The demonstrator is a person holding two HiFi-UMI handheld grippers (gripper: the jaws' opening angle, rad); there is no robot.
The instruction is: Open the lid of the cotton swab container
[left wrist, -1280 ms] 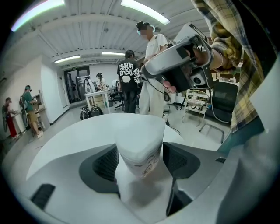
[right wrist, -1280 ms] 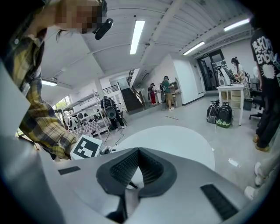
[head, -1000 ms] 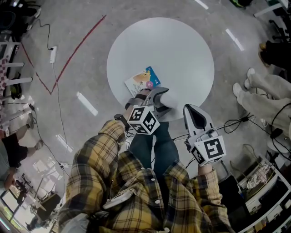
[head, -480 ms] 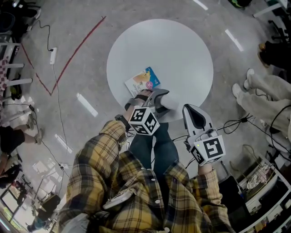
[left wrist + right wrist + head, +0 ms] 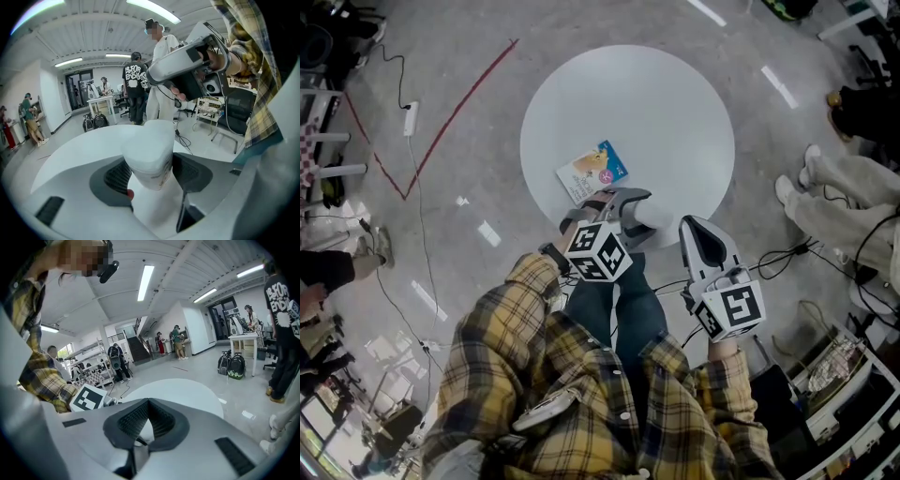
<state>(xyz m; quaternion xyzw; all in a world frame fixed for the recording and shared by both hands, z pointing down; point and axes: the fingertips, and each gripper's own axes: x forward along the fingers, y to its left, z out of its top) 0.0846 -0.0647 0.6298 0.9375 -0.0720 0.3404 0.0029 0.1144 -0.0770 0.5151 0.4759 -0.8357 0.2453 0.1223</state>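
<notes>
A white cotton swab container [image 5: 147,154] stands upright between the jaws of my left gripper [image 5: 151,176]. Those jaws are closing, and the dark pads [image 5: 117,176] meet its sides. In the head view the left gripper [image 5: 632,210] is at the near edge of the round white table [image 5: 656,103], with the container [image 5: 649,208] showing as a white patch between its fingers. My right gripper [image 5: 701,230] hangs just off the table's near right edge, shut and empty. In its own view the right gripper [image 5: 146,427] has both pads pressed together.
A blue and white packet [image 5: 592,171] lies on the table just beyond the left gripper. A seated person's legs [image 5: 834,187] and floor cables [image 5: 787,251] are to the right. A red line [image 5: 459,94] crosses the floor at the left.
The left gripper's jaws have drawn in around the container. Both grippers have stayed in nearly the same place.
</notes>
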